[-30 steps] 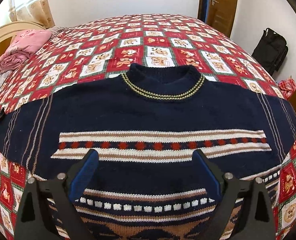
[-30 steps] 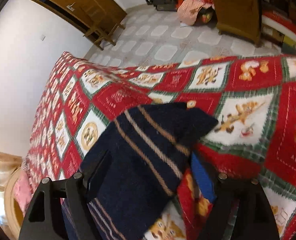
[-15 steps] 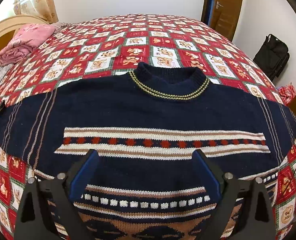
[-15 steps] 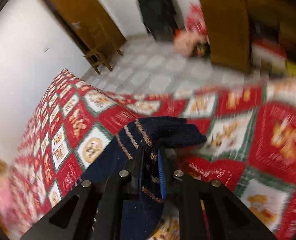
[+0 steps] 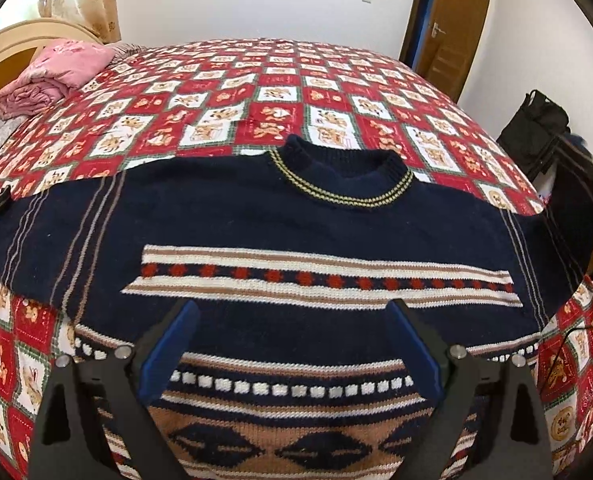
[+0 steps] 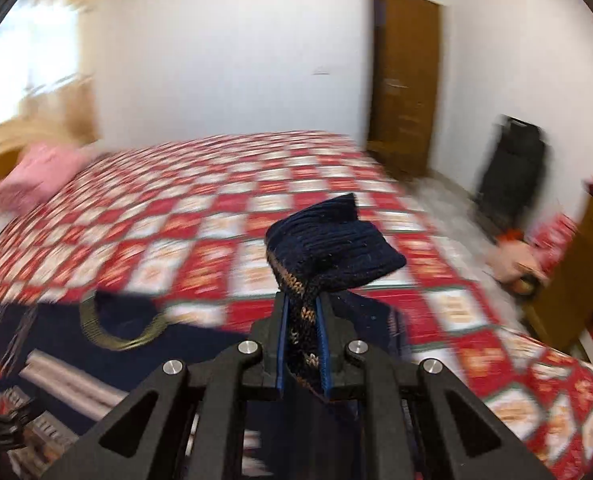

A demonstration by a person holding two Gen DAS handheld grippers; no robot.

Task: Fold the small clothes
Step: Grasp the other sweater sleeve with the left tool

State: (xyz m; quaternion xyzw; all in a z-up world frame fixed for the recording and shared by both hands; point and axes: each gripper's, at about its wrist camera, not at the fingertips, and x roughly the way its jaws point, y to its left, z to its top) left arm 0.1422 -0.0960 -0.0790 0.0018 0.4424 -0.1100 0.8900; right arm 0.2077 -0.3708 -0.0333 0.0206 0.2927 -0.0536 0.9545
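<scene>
Sweater [image 5: 296, 220] hem below the frame edge

Ahead of my tools a bed [image 5: 296, 80] in a red checked quilt fills the white-walled room. A wooden door [image 5: 448, 32] stands ahead-right, a curtained window [image 5: 76, 4] ahead-left beside the headboard [image 5: 4, 52].

Navy patterned sweater [image 5: 256, 220] flat, sleeve lifted

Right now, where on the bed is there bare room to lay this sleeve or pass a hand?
Bare bedspread runs from the sweater collar to the far edge, bordered left by the pink bedding. The near half is crowded: sweater body under the open left gripper; right gripper clamps the sleeve.
</scene>
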